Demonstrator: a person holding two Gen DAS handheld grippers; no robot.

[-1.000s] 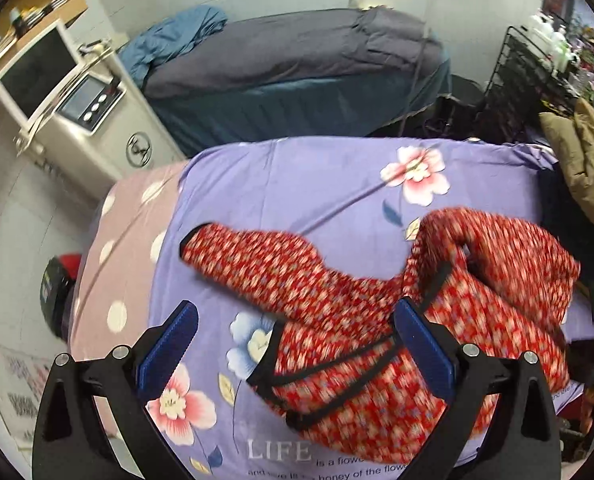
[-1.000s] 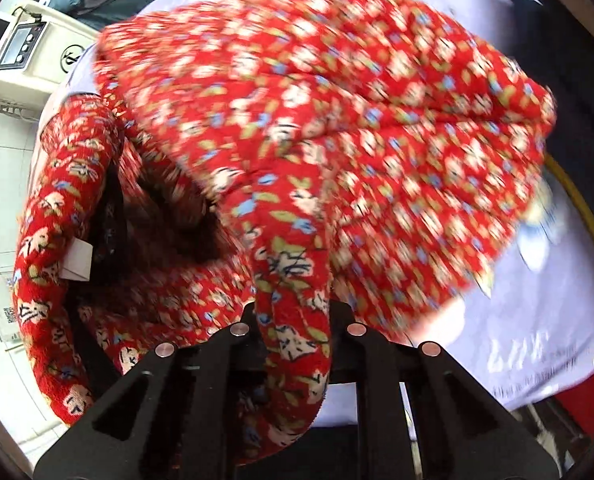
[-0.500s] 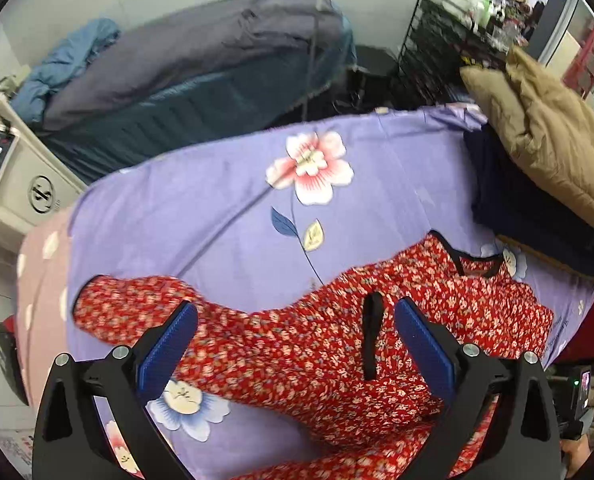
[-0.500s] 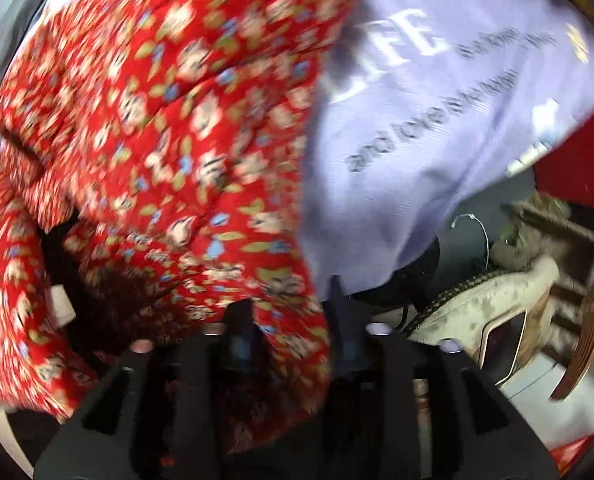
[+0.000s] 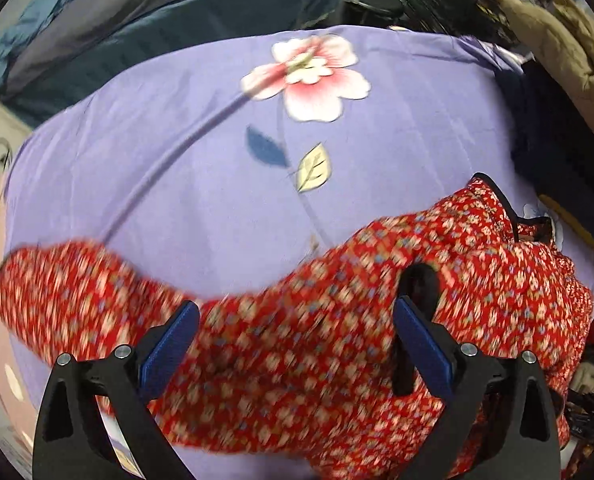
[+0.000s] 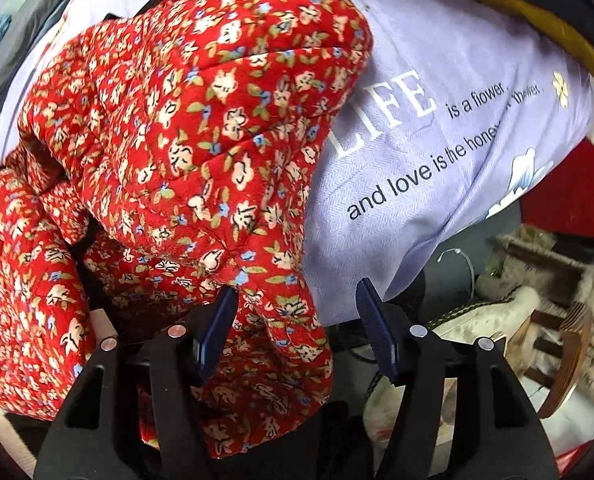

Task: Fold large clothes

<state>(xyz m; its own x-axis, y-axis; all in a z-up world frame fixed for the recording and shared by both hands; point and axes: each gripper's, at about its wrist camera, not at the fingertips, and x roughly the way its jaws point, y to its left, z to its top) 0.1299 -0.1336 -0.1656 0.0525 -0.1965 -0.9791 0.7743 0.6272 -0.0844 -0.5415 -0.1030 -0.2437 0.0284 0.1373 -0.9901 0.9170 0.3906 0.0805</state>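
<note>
A red floral padded jacket [image 5: 337, 320] lies on the purple flowered sheet [image 5: 201, 152], one sleeve stretched to the left and its black-trimmed collar at the right. My left gripper [image 5: 297, 332] is open just above the jacket's middle, its blue pads either side of the cloth. In the right wrist view the jacket [image 6: 185, 128] is bunched at the bed's near edge. My right gripper [image 6: 297, 320] is open, with a fold of the jacket's hem lying between the fingers and against the left pad [image 6: 217, 332].
A tan coat [image 5: 569, 40] and dark garments [image 5: 557, 152] are piled at the bed's right. A grey-covered bed [image 5: 157, 20] stands behind. Below the bed edge is a wicker chair [image 6: 557, 340] and clutter on the floor.
My right gripper has opened and let go of the jacket hem it was pinching. My left gripper has come down closer over the jacket, still open.
</note>
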